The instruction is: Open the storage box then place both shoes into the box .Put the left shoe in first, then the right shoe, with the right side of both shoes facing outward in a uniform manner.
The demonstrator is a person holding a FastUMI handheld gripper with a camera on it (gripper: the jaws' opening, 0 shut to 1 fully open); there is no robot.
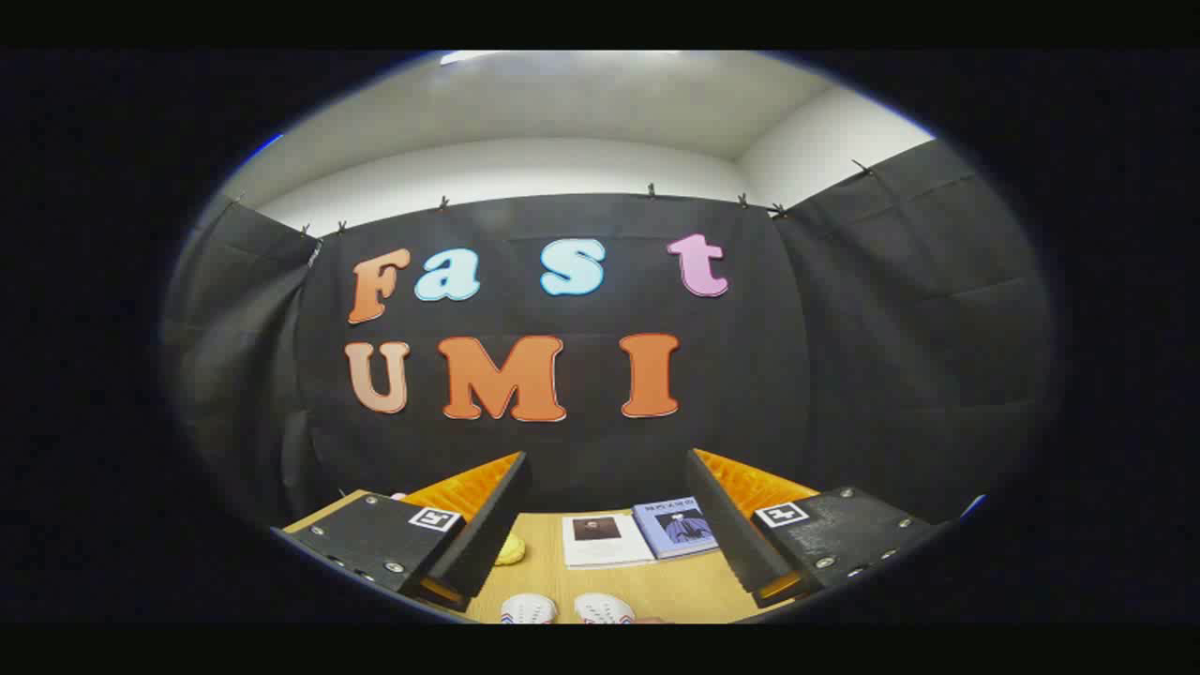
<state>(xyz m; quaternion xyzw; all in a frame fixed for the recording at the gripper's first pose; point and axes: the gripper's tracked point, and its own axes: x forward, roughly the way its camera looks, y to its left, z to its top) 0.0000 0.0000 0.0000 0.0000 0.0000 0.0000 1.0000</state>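
The gripper [607,525] is spread wide, its two black fingers [487,525] apart and grasping nothing, raised above a wooden table [675,591]. Nearest, low between the fingers, two white shoes [567,609] lie side by side, only their toes showing, each with coloured stripes. Just inside the left finger sits one small yellow object [511,550], too partly hidden to identify. Farther ahead, between the fingertips, two books lie touching: a white one [603,540] on the left, a blue one [677,527] on the right. Beyond the table hangs the black cloth wall [844,328].
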